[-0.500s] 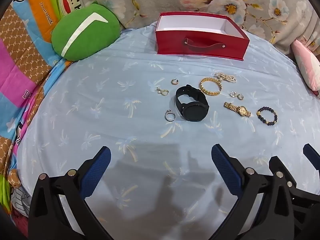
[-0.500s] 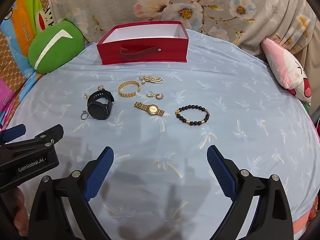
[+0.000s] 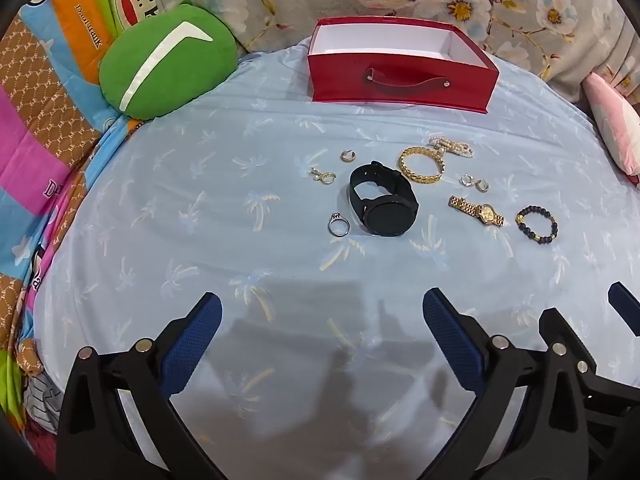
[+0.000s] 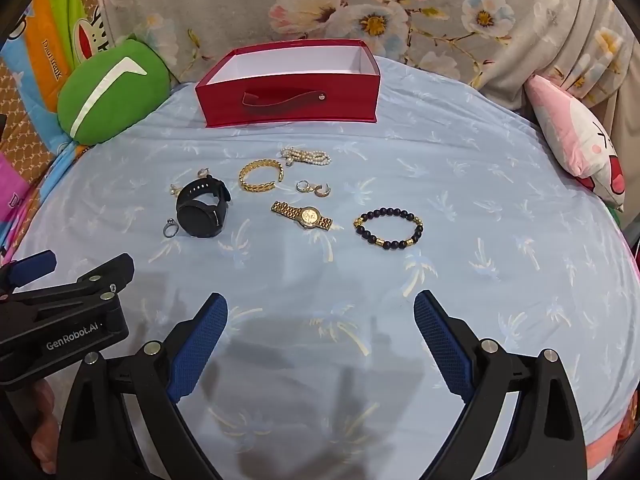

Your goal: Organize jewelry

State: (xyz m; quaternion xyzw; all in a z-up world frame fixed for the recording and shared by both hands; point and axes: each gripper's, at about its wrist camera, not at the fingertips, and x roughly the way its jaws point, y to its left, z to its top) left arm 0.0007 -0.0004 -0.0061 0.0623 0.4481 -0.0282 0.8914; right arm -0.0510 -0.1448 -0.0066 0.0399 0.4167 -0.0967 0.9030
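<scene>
Jewelry lies spread on a light blue sheet: a black watch, a gold cuff bracelet, a pearl piece, a gold watch, a dark beaded bracelet, a silver ring and small earrings. An open, empty red box stands behind them. My left gripper is open and empty, well short of the jewelry. My right gripper is open and empty beside it; the beaded bracelet and gold watch lie ahead of it.
A green cushion lies at the back left. A pink plush pillow lies at the right edge. Floral fabric rises behind the box. Colourful bedding borders the sheet on the left.
</scene>
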